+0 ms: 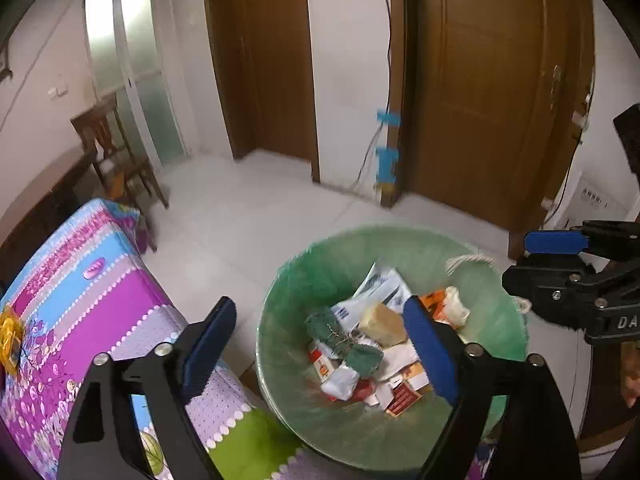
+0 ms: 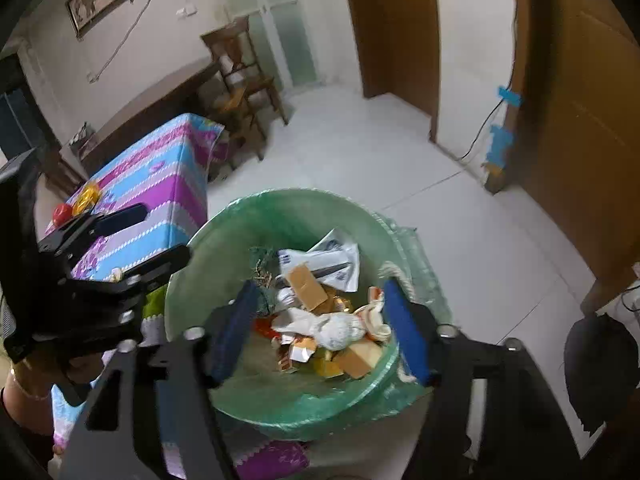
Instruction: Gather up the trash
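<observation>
We see the trash (image 1: 372,344) piled in the bottom of a round bin lined with a green bag (image 1: 288,320): crumpled white wrappers, a tan cardboard piece (image 2: 308,286), a green bundle (image 1: 344,340) and red and orange packets. In the left wrist view the pile lies below and ahead of our left gripper (image 1: 320,344), between its two blue pads but not touching them; its jaws stand wide apart and hold nothing. In the right wrist view the same pile sits between the pads of our right gripper (image 2: 320,332), also below them, and those jaws too are spread apart with nothing between them. The bin stands on a pale tiled floor (image 1: 248,220), just beside a table under a purple and blue patterned cloth (image 1: 88,280). Farther off we see a wooden chair (image 2: 240,80) and brown doors (image 1: 480,80)
</observation>
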`<state>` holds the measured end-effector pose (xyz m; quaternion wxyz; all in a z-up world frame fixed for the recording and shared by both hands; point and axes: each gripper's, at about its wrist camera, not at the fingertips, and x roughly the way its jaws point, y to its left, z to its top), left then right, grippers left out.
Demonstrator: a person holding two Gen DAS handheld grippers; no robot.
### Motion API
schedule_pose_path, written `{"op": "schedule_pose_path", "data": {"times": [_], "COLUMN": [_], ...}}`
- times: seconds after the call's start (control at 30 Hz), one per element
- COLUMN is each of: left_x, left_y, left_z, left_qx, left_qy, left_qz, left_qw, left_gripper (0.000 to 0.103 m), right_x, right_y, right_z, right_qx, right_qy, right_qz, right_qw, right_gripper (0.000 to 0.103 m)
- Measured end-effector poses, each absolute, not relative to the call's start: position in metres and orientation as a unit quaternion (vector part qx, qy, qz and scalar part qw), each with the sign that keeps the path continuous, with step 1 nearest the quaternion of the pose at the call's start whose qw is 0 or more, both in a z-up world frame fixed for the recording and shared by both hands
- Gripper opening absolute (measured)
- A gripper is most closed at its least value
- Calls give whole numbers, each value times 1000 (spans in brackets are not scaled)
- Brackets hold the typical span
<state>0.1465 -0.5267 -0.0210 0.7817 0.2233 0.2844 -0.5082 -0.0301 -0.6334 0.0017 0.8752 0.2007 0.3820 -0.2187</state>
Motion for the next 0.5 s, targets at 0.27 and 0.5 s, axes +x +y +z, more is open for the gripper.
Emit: {"op": "schedule_pose_path", "data": {"times": [0.27, 0.5], "left_x": [98, 49], "left_y": [-457, -394], "left_z": [8, 7], "left_qx": [181, 164], "left_qy": [214, 188], "left_qz": [-522, -540], "left_qw": [806, 804], "left_gripper": [98, 98], "right_x": [-116, -161], "right_y": [-576, -523], "right_z": [23, 21], "right_qx": [143, 109], "right_qy": [239, 240], "right_qz": [-331, -392], "right_qw": [902, 881], "right_gripper": [98, 98]}}
